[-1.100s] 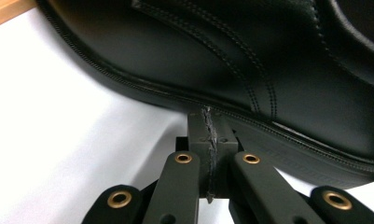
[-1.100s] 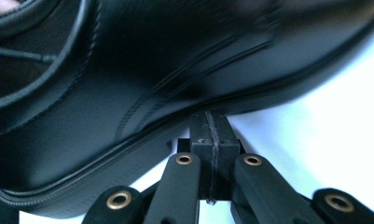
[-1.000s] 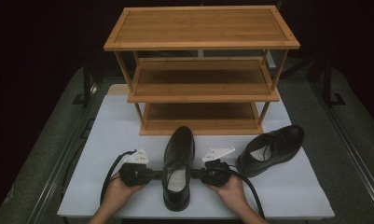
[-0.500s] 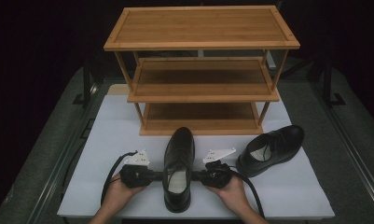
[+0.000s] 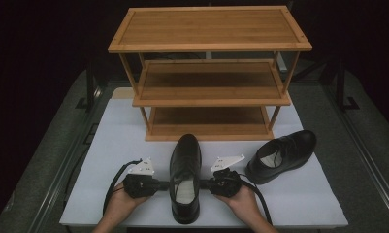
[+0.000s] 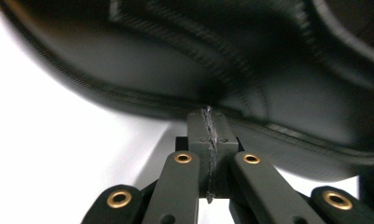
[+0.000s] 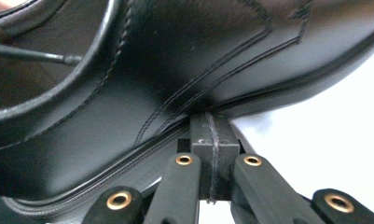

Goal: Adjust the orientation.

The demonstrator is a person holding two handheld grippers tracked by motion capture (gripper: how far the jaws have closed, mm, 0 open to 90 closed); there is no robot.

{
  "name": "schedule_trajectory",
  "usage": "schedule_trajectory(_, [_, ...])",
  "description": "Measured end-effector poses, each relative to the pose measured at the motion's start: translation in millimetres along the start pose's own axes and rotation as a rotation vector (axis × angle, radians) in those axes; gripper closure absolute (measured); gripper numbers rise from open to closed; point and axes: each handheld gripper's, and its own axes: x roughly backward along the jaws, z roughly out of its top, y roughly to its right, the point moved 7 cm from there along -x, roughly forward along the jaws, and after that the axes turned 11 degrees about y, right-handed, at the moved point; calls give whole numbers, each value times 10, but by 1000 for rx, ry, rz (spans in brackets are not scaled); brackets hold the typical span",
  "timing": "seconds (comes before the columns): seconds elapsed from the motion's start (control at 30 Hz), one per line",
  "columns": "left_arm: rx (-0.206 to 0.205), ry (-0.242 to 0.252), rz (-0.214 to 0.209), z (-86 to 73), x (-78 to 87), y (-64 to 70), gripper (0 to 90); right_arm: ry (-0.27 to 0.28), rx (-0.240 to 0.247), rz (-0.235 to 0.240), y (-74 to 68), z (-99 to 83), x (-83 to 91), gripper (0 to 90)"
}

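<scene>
A glossy black leather dress shoe (image 5: 185, 178) stood at the near middle of the white table mat (image 5: 114, 145), toe toward the three-tier bamboo rack (image 5: 209, 73). The left gripper (image 5: 159, 185) and right gripper (image 5: 205, 184) pressed its flanks — both jaw pairs fully closed, clasping nothing.

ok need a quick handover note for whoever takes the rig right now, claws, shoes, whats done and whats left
Left claw: jaws shut, tips pressed against the left side of the near shoe.
Right claw: jaws shut, tips pressed against its right side.
The near shoe stands on the white mat, toe toward the wooden rack, squeezed between the two claws.
The second shoe sits at the right of the mat, untouched.
Done: near shoe pinned from both sides. Left, probably: lift it onto a rack shelf, then handle the second shoe; all three shelves are bare.
</scene>
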Motion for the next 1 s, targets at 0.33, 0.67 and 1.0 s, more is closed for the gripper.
schedule_trajectory(0.33, [56, -26, 157, -137, 347, -291, 433, 33, -1, -97, 114, 152, 324, 752])
schedule_trajectory(0.67, [81, -65, 362, -362, 671, -517, 83, 99, 19, -142, 250, 292, 832, 897])
schedule_trajectory(1.0, [107, -40, 443, -629, 830, -695, 0, 152, 12, -244, 579, 396, 1364, 897])
